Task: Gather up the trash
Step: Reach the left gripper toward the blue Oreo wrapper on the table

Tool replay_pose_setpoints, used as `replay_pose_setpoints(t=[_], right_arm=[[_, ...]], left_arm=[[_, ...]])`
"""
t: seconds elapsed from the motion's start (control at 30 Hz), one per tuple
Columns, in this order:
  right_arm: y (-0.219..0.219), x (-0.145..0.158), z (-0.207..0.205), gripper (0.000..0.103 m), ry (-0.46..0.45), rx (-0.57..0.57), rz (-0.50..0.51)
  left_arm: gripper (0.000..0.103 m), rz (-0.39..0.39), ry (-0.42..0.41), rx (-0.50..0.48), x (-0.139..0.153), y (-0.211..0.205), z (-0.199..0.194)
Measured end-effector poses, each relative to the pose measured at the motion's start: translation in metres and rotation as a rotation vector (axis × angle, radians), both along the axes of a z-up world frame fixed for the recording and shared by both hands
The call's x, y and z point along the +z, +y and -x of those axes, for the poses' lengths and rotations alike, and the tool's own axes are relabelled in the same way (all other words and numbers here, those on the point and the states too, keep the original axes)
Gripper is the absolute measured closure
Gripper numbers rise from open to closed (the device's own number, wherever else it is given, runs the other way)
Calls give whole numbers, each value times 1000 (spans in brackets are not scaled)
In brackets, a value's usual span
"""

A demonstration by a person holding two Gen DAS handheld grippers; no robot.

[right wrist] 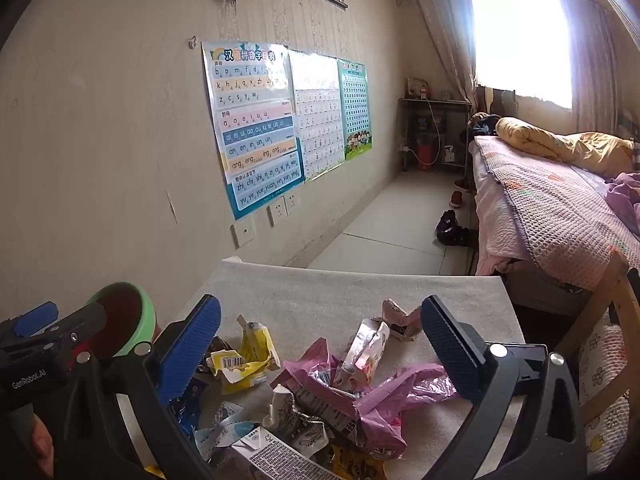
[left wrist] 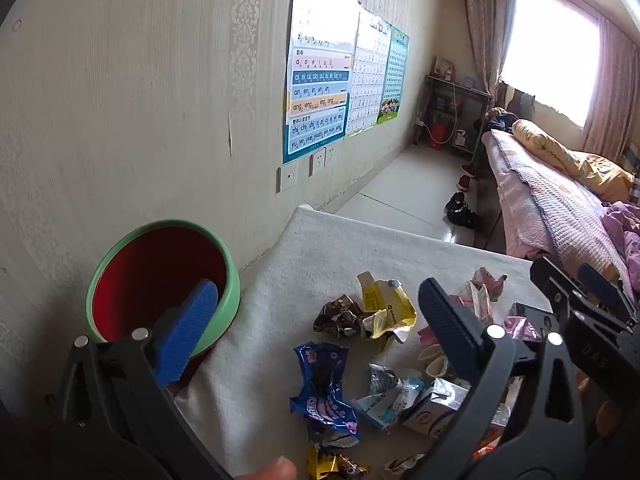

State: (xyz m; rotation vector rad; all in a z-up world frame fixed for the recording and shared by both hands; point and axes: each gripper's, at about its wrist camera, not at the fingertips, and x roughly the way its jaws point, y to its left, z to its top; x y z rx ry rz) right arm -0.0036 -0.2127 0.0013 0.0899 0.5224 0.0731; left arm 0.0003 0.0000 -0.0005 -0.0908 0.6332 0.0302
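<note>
Crumpled wrappers lie on a white-cloth table (left wrist: 312, 248): a blue Oreo wrapper (left wrist: 324, 396), a yellow carton (left wrist: 386, 312), a brown wrapper (left wrist: 340, 316). A green bowl with a red inside (left wrist: 160, 276) stands at the table's left by the wall. My left gripper (left wrist: 320, 316) is open and empty above the pile, its left finger in front of the bowl. In the right wrist view my right gripper (right wrist: 320, 344) is open and empty over a pink plastic bag (right wrist: 400, 392), a yellow carton (right wrist: 248, 360) and a pink carton (right wrist: 366, 348). The bowl (right wrist: 136, 320) is at left.
A wallpapered wall with posters (right wrist: 256, 128) runs along the left. A bed with pink and yellow bedding (right wrist: 560, 200) is on the right. Shoes (right wrist: 450, 228) lie on the tiled floor beyond the table. A shelf (right wrist: 432, 132) stands in the far corner.
</note>
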Motion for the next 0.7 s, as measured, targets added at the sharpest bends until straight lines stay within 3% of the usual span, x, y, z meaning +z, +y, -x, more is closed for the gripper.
replay_pose_setpoints(t=[0.7], right_arm=[[0, -1, 0, 7, 1, -5, -3]], left_arm=[[4, -1, 7, 1, -7, 0, -1]])
